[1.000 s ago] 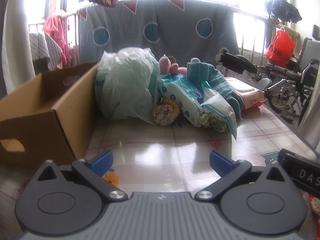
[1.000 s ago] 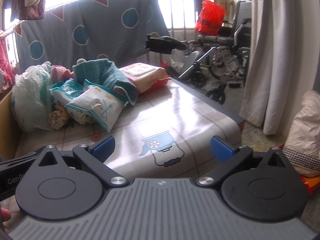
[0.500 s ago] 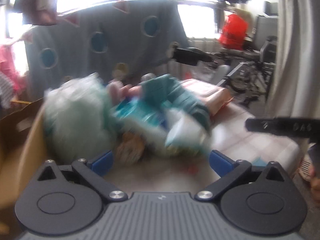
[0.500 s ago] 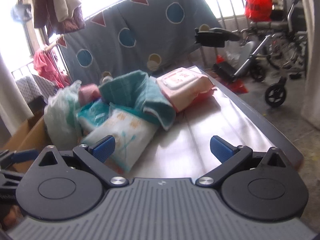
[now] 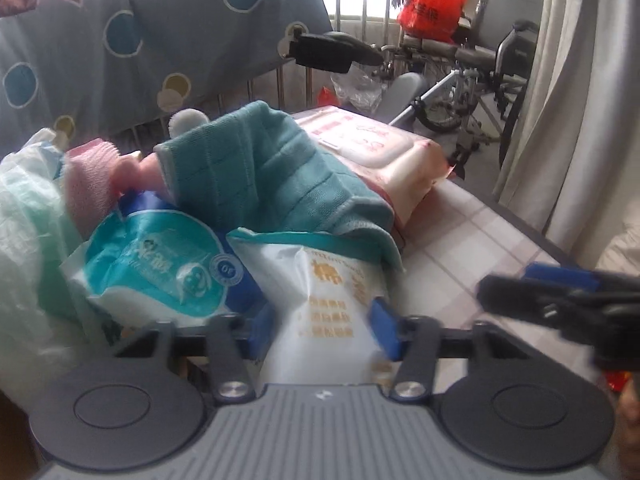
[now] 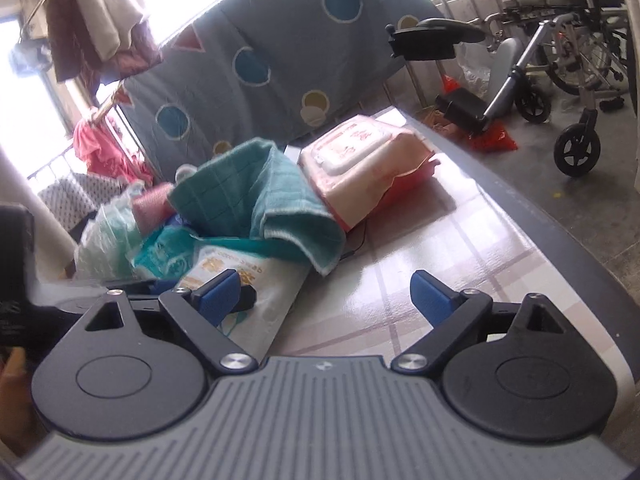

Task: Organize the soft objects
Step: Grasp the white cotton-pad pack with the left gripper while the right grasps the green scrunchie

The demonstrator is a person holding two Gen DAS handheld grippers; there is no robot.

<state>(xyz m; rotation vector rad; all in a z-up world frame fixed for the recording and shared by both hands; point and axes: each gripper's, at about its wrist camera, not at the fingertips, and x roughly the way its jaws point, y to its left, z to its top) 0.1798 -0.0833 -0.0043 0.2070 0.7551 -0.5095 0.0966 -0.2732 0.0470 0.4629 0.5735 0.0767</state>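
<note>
Partly hidden: white pack [image 5: 320, 280] under teal towel [image 5: 276, 172].

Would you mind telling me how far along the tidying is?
Nothing looks put away yet. The left tool straddles the white tissue pack, not clearly clamped; the right tool is open. The teal towel, pink wipes pack and blue pack remain piled.
</note>
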